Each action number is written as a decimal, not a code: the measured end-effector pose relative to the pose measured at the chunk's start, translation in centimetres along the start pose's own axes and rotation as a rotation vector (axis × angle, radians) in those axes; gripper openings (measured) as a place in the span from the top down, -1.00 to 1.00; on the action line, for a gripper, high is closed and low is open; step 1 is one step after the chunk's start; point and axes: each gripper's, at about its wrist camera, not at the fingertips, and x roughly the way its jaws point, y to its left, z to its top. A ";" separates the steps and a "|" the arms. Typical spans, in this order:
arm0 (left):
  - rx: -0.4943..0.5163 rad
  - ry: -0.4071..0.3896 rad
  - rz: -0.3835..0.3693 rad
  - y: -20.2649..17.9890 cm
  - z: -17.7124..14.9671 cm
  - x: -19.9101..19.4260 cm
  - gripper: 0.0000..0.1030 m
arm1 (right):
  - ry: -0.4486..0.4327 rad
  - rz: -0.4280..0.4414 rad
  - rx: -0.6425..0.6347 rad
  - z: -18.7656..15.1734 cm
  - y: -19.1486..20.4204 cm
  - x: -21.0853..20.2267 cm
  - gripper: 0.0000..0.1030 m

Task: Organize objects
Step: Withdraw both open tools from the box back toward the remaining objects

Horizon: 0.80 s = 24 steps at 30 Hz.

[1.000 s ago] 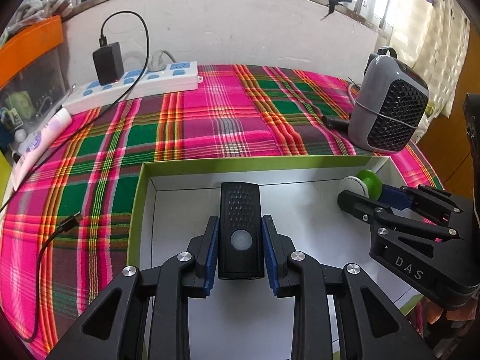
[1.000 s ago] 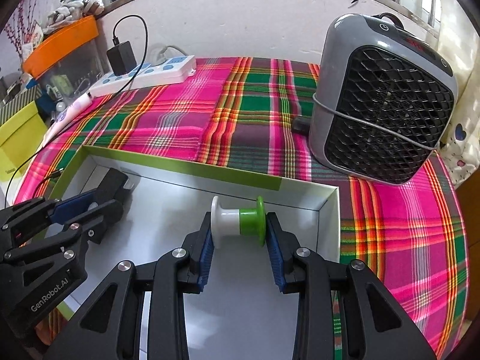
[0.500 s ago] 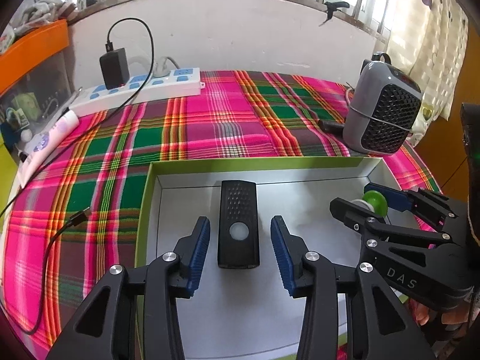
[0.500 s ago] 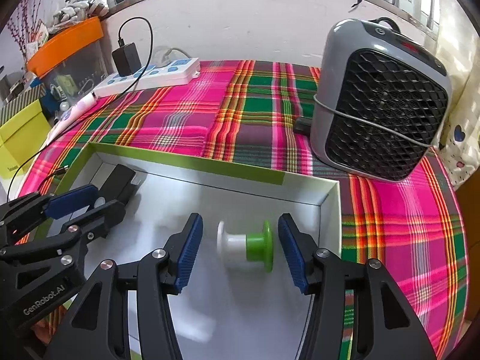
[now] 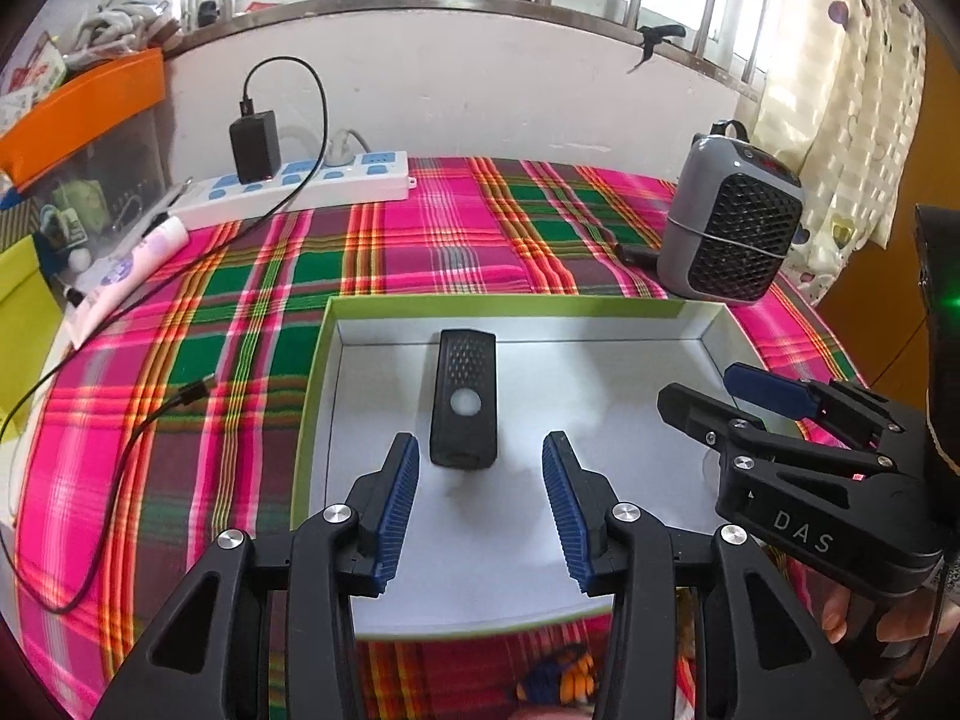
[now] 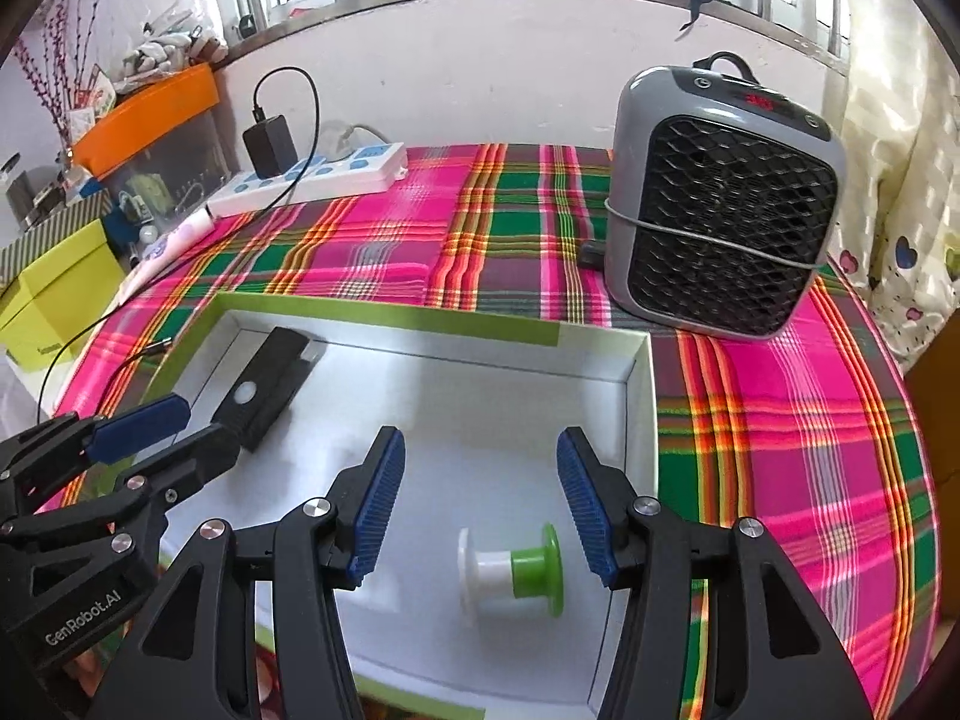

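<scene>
A black remote-like device [image 5: 463, 399] lies flat on the white floor of a green-rimmed box [image 5: 510, 303]. My left gripper [image 5: 480, 443] stands open just behind the device's near end, its blue pads clear of it. In the right wrist view a white and green spool [image 6: 510, 567] lies on its side on the box floor. My right gripper [image 6: 480, 435] is open above it, and neither pad touches the spool. The device [image 6: 264, 384] and my left gripper [image 6: 204, 423] show at the left of that view. My right gripper [image 5: 705, 387] shows at the right of the left wrist view.
A grey fan heater [image 6: 720, 228] stands on the plaid cloth just past the box's far right corner. A white power strip [image 5: 300, 186] with a black charger [image 5: 255, 144] lies by the back wall. A loose cable [image 5: 150, 414] trails left of the box.
Both grippers went from shut to open, letting go of the black device and the spool, then drew back and slightly up. Both objects now lie in the box.
</scene>
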 end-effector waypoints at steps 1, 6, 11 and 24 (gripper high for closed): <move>-0.003 -0.001 0.001 0.0 -0.2 -0.2 0.20 | -0.005 0.001 0.005 -0.2 0.0 -0.2 -0.05; -0.001 -0.017 -0.002 -0.3 -1.0 -1.7 0.20 | -0.028 0.005 0.021 -1.1 -0.1 -1.7 -0.05; 0.001 -0.043 -0.003 -0.8 -1.8 -3.5 0.20 | -0.056 0.003 0.026 -1.9 0.2 -3.5 -0.05; 0.022 -0.083 0.005 -2.5 -5.2 -7.0 0.19 | -0.102 0.012 0.038 -5.8 0.6 -7.2 -0.05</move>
